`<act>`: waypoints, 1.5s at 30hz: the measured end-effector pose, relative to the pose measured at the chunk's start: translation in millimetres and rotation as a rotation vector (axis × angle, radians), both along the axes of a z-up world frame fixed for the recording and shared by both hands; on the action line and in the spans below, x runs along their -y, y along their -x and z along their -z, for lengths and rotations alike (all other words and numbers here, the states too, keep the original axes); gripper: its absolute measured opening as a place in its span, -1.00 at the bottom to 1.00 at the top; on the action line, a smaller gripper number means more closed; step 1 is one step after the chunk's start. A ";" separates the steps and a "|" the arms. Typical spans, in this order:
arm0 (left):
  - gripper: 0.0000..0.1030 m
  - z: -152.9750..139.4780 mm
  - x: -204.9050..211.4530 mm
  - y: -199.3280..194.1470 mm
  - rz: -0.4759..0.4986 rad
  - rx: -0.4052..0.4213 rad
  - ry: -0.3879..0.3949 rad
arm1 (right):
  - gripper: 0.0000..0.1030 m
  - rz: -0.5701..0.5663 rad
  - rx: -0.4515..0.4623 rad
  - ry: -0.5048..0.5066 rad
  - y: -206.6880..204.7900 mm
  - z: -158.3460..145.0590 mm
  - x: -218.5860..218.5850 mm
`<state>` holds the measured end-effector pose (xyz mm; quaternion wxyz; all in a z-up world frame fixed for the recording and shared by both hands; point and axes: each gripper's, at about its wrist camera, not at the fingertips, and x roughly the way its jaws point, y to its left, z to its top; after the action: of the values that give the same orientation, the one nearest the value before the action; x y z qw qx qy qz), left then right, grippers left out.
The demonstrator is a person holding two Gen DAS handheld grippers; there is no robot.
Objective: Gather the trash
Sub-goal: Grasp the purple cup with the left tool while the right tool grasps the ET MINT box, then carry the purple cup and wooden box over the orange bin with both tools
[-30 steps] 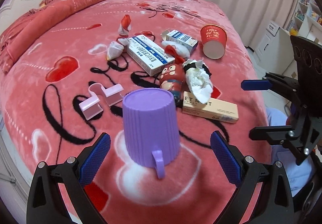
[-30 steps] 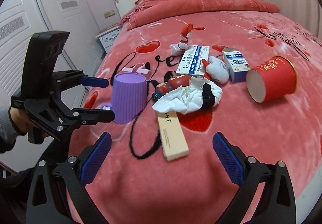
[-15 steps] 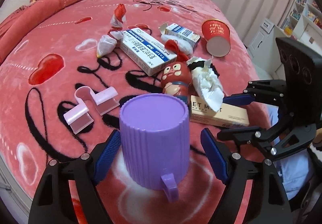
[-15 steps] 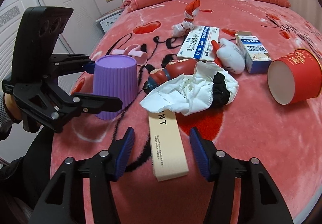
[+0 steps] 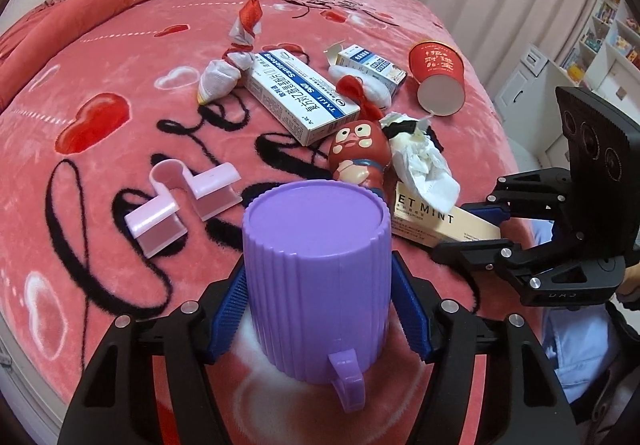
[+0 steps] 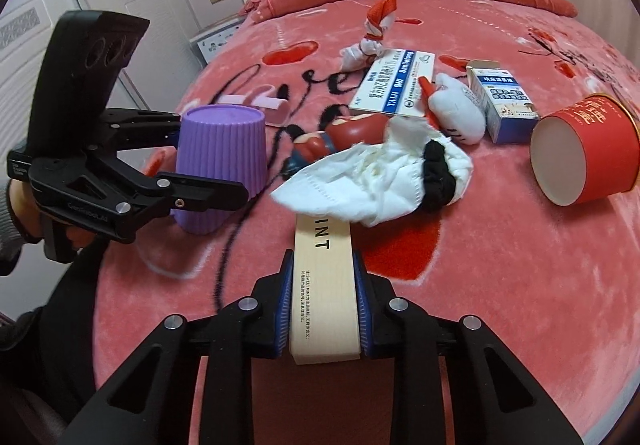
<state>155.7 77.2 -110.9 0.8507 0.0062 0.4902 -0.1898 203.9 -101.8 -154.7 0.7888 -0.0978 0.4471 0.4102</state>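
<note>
While tongs (image 6: 323, 309) apparently pinch box (image 6: 323, 285)

— Black plastic all over the left gripper (image 5: 320, 309) and right gripper (image 6: 323, 303)?
— Yes, angular frames, with ribbed blue pads lining the fingers (image 5: 226, 309).
— Screws?
— Round silver heads just behind the fingers, one per link.
— Markings?
— Faint embossed lettering behind the fingers, too small to read.
— Skin?
— Bare hand (image 6: 24, 205) further back, emerging from a dark grey sleeve.
</note>
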 end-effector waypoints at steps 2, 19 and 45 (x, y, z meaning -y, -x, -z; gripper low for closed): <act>0.31 -2.8 0.9 3.7 0.004 0.001 -0.004 | -0.47 -0.014 0.001 0.000 6.3 -3.3 0.4; 0.31 -48.4 32.9 87.3 0.038 0.058 -0.010 | -0.47 -0.026 0.039 -0.092 88.5 -56.9 39.0; 0.31 -83.4 265.8 107.4 0.550 0.139 0.022 | -0.47 0.421 0.188 -0.191 209.9 -117.0 283.0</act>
<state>48.3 -188.6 -27.5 0.7988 0.1424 0.4085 -0.4179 -6.1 -384.8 -37.7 0.9007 0.0350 0.3415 0.2663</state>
